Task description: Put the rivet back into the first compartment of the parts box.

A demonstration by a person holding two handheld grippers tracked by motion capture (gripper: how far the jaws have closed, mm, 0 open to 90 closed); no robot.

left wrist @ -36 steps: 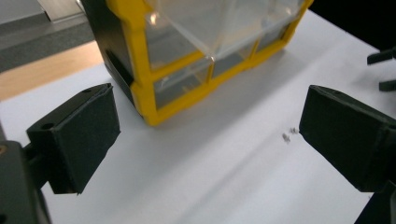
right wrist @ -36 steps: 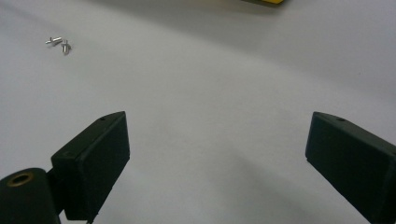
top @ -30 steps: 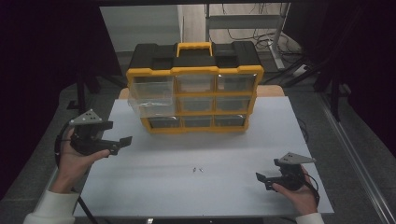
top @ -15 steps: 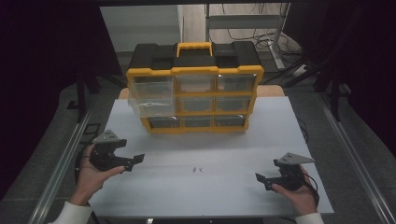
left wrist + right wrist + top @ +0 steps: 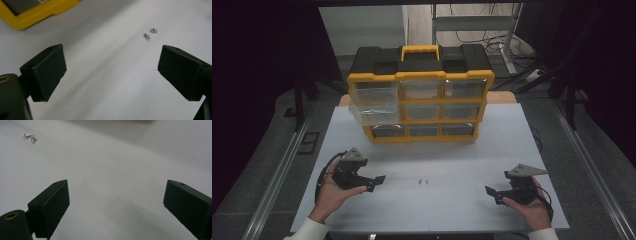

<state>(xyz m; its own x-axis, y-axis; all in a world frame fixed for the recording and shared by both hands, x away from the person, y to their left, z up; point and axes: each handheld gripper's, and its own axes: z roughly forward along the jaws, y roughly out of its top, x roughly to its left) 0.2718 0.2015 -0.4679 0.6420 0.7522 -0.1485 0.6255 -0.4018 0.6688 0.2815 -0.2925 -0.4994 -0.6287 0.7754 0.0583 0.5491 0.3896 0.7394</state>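
I count two small metal screws (image 5: pixel 423 181) on the white table (image 5: pixel 462 210), lying just beside each other, roughly midway between my two grippers and nearer the table's front edge than the organizer. In the left gripper view the screws (image 5: pixel 150 33) sit ahead of the jaws and toward the right one, apart from both. In the right gripper view the same pair (image 5: pixel 29 137) lies far off at the upper left.

My left gripper (image 5: pixel 374 182) is held in the left hand (image 5: pixel 332 195) low over the table, jaws spread wide with nothing between them, pointing toward the screws. My right gripper (image 5: pixel 492 192), in the right hand (image 5: pixel 529 207), is also spread wide and empty, pointing inward from the right side of the table. Both are well apart from the screws.

At the back of the table stands one yellow and black parts organizer (image 5: pixel 419 97) with one yellow carry handle (image 5: pixel 418 50) on top. I count nine clear drawers in three rows of three. The left drawers in the top and middle rows (image 5: pixel 374 102) stick out farther than the rest. What the drawers hold I cannot tell.
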